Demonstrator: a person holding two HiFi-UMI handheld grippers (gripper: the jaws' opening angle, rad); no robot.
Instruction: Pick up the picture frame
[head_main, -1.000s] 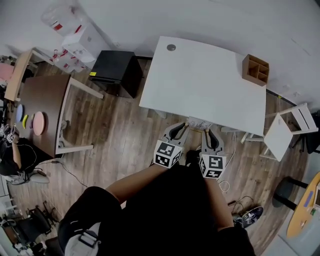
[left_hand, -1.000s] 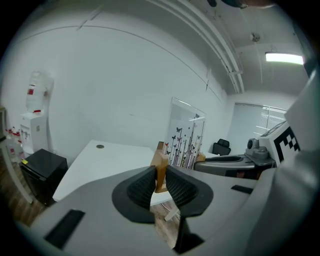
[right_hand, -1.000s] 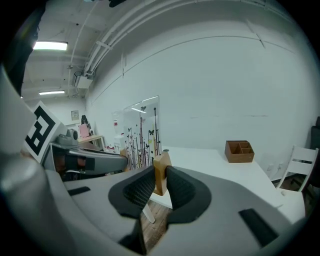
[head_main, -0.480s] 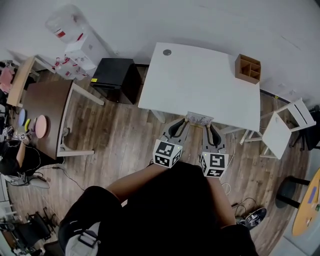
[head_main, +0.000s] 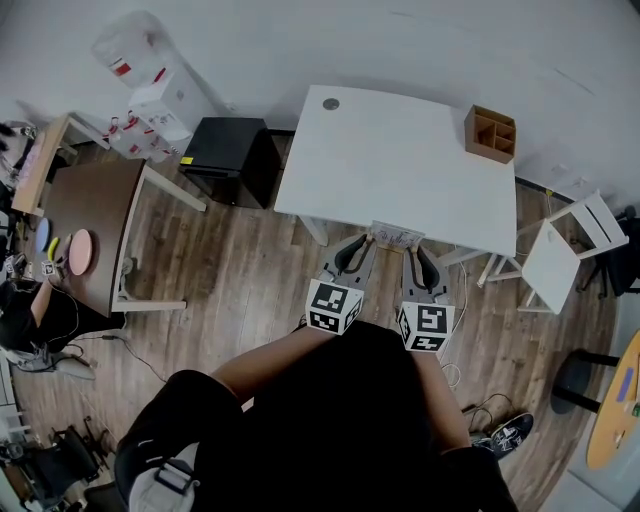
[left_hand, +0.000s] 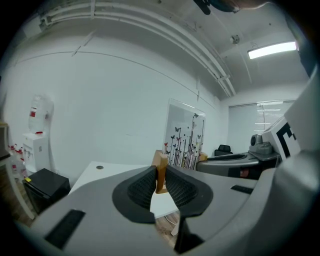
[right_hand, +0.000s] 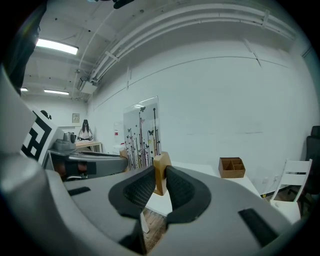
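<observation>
The picture frame (head_main: 397, 237) is a thin wood-edged panel with butterfly and flower print, held in the air just in front of the white table's near edge. My left gripper (head_main: 362, 245) is shut on its left edge and my right gripper (head_main: 416, 250) is shut on its right edge. In the left gripper view the wooden edge (left_hand: 161, 171) sits pinched between the dark pads, and the printed face (left_hand: 186, 138) stretches away to the right. The right gripper view shows the other wooden edge (right_hand: 160, 172) clamped the same way, with the print (right_hand: 142, 131) to the left.
The white table (head_main: 400, 165) carries a wooden desk organizer (head_main: 490, 133) at its far right corner. A black cabinet (head_main: 230, 150) stands to its left and a white chair (head_main: 565, 255) to its right. A brown table (head_main: 85, 225) and a water dispenser (head_main: 150, 85) are at far left.
Both grippers keep their hold on the frame. In the head view the table and organizer have drifted slightly up and left, and the frame with the grippers sits a little higher.
</observation>
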